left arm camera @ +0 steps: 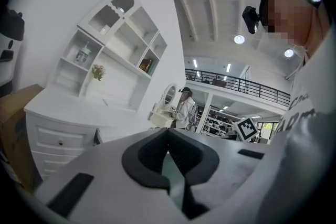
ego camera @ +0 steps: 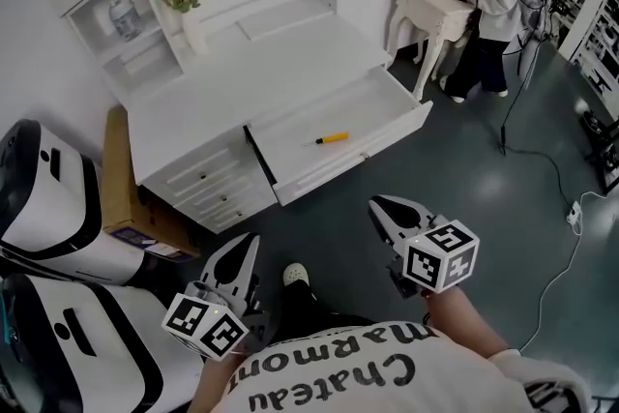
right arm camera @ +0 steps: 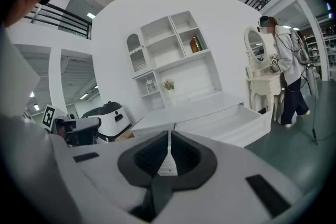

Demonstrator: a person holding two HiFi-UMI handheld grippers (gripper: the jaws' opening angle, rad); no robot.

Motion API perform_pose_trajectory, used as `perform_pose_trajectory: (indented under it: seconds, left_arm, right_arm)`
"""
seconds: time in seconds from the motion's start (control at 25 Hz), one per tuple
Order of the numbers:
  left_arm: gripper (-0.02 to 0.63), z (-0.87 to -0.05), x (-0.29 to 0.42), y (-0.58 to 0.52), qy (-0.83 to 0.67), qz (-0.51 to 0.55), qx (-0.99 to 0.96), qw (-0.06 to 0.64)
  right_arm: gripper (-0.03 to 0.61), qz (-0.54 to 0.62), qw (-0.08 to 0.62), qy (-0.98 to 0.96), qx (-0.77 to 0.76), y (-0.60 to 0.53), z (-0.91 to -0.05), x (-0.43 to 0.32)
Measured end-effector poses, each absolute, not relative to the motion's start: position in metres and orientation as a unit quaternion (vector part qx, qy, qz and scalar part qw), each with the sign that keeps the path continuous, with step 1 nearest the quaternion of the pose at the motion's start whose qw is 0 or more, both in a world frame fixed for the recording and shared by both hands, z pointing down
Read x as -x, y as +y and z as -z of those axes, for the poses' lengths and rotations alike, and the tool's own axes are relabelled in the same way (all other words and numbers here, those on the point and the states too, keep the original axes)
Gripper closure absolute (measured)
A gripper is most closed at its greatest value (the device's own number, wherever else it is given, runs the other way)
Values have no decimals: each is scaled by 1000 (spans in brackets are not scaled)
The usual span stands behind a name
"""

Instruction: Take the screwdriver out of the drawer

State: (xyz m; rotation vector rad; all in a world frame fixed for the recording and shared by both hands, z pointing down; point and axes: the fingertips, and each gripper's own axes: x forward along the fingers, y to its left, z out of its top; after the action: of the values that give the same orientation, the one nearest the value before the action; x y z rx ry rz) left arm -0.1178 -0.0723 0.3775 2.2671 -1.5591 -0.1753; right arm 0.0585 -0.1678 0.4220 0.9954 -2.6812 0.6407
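Screwdriver (ego camera: 332, 138) in open drawer (ego camera: 387, 106) — left gripper (ego camera: 247, 242), right gripper (ego camera: 379, 205) closed.

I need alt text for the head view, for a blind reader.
A yellow screwdriver lies in the open drawer of a white desk. The left hand-held gripper and right hand-held gripper, both shut, are short of it.

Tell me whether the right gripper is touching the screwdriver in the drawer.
Apart. The head view shows the right gripper over the floor, outside the open drawer where the screwdriver lies.
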Motion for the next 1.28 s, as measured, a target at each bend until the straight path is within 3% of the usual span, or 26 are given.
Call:
perform_pose_trajectory:
  seconds: [0.68,1.28]
  left_arm:
    - [591,-387,164,-238,-521,77,-823,213]
    - [591,-391,254,-323,-538,80,-809,223]
  right_arm:
    - [543,-221,136,-887,-383,-306,-426,-29]
    - [543,-206,168,-868,-420,-419,-429,9]
